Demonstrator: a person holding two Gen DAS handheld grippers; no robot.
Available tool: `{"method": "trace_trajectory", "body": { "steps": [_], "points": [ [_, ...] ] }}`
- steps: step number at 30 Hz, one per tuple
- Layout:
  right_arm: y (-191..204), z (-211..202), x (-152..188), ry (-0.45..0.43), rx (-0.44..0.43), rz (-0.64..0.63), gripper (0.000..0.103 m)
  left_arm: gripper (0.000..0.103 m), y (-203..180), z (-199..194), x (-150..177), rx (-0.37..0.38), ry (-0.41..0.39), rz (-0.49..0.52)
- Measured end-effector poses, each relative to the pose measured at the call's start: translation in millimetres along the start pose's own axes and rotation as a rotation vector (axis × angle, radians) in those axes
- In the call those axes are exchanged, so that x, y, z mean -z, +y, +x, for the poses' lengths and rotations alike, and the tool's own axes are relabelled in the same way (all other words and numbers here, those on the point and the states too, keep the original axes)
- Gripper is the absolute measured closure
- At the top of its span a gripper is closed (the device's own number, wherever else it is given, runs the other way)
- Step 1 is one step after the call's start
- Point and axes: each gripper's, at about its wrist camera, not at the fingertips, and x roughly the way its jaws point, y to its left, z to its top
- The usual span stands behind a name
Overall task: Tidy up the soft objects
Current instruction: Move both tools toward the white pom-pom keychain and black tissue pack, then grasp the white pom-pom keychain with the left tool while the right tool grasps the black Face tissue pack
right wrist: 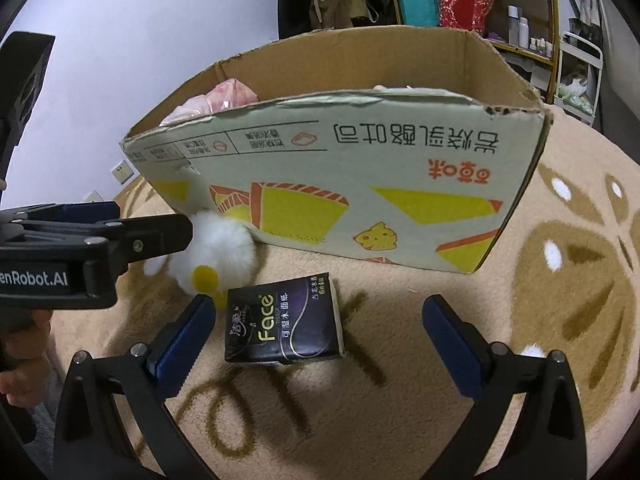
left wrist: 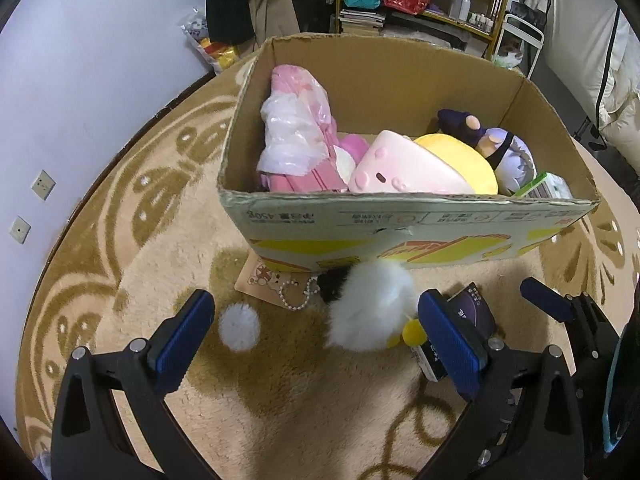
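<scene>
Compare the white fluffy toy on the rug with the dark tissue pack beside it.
The fluffy toy is white, rounded and furry; the tissue pack is dark purple, boxy and smooth with printed lettering. The toy sits up against the box; the pack lies flat, apart from it. Both rest on the rug, outside the box.

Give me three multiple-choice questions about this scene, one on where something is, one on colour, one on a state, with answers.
1. Where does the tissue pack lie?
A. in the box
B. on the rug before the box
C. on a shelf

2. What colour is the big fluffy toy by the box?
A. white
B. blue
C. red

3. How do the right gripper's jaws stand?
A. shut on the pack
B. shut on nothing
C. open

Answers: 1 B, it rests on the rug below the box wall. 2 A, white fur with a yellow spot. 3 C, both pads stand clear of the pack.
</scene>
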Motion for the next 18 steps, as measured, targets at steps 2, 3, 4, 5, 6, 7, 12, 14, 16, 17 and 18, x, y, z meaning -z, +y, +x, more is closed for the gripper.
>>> {"method": "trace_trajectory", "body": {
  "steps": [2, 3, 4, 5, 6, 7, 12, 14, 16, 17, 18],
  "points": [
    [2.3, 2.6, -0.9, 0.000, -0.004, -0.007, 0.000, 0.002, 0.5, 4.7, -0.3, 0.007, 0.011, -0.010],
    [2.5, 3.8, -1.6, 0.002, -0.005, -0.011, 0.000, 0.002, 1.3, 6.9, -0.3, 0.011, 0.015, -0.014],
    [3.9, 5.0, -1.5, 0.005, -0.005, -0.018, 0.000, 0.002, 1.9, 8.9, -0.4, 0.015, 0.019, -0.020],
    [5.6, 5.8, -2.0, 0.005, -0.007, -0.023, 0.000, 0.002, 2.8, 11.3, -0.2, 0.018, 0.024, -0.028],
    [8.0, 7.0, -2.5, 0.007, -0.008, -0.031, 0.000, 0.002, 3.8, 13.4, 0.6, 0.020, 0.029, -0.035],
    [10.6, 8.1, -3.3, 0.009, -0.008, -0.036, 0.000, 0.002, 4.4, 15.5, 0.7, 0.022, 0.035, -0.041],
    [16.0, 14.0, -3.2, 0.016, -0.004, -0.068, 0.000, 0.002, 2.4, 22.2, -0.6, 0.027, 0.043, -0.035],
    [15.7, 15.7, -3.7, 0.021, -0.009, -0.067, 0.000, 0.002, -1.4, 24.2, -0.9, 0.023, 0.045, -0.022],
    [16.5, 18.0, -3.7, 0.024, -0.014, -0.065, 0.000, 0.002, -4.8, 27.6, -0.5, 0.021, 0.057, -0.007],
    [17.8, 20.2, -6.4, 0.026, -0.013, -0.066, 0.000, 0.002, -6.9, 28.4, -0.2, 0.017, 0.058, 0.002],
    [18.1, 21.6, -6.4, 0.028, -0.013, -0.068, 0.000, 0.002, -8.6, 28.9, -0.6, 0.013, 0.058, 0.009]
  ]
}}
